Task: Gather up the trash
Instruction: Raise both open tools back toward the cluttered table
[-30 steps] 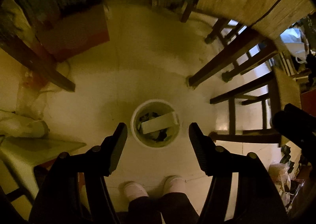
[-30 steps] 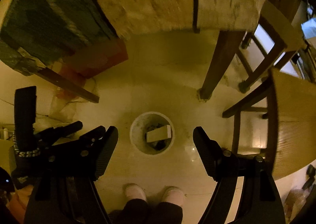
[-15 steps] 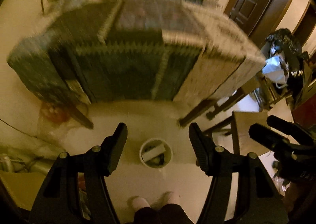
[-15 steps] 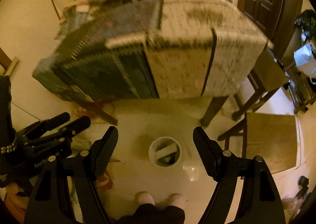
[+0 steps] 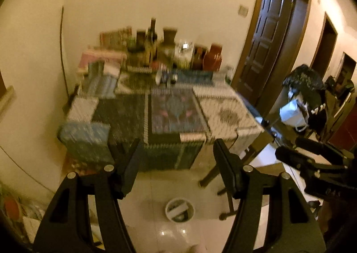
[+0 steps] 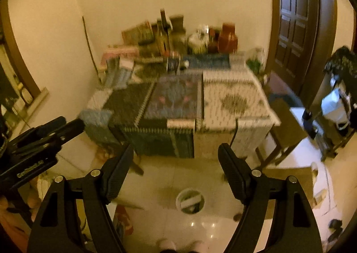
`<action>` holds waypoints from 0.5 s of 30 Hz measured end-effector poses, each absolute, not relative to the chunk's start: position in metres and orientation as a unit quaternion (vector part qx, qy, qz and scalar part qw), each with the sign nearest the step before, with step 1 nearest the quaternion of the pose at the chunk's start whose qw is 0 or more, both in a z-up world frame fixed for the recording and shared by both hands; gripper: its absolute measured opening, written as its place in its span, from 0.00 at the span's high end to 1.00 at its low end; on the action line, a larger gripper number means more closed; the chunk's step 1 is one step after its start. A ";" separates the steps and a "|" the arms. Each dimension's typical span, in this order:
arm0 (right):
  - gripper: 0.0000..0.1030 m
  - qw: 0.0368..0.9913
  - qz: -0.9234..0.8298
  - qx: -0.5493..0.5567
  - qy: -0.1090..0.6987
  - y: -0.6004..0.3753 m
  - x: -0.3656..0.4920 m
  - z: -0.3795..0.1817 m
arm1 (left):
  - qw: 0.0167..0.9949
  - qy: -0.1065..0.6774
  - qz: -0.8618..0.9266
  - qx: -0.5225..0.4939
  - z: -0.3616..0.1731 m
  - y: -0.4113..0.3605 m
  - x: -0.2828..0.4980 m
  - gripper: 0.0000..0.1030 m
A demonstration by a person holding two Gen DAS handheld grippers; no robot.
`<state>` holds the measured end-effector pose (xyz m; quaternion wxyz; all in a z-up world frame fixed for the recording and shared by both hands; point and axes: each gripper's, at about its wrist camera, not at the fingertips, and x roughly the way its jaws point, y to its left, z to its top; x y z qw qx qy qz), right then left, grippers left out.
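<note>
Both the left gripper [image 5: 176,157] and right gripper [image 6: 176,161] are released, grasping nothing. The small white trash bin [image 5: 179,209] stands on the tiled floor [image 5: 200,237] before the cloth-covered bench [image 5: 178,114], a white box among its contents.

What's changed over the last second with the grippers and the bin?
Both grippers rose and tilted up: the white bin shrank below, and the tabletop came into view. Nothing grabbed or released. Left gripper and right gripper stay open and empty; bin unmoved.
</note>
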<state>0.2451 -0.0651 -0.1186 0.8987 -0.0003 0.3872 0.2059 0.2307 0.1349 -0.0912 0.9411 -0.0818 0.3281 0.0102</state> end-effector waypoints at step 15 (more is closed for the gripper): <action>0.27 0.960 0.160 -0.004 0.229 -0.075 0.207 -0.020 | 0.981 0.185 0.020 -0.054 0.009 0.142 0.187 0.10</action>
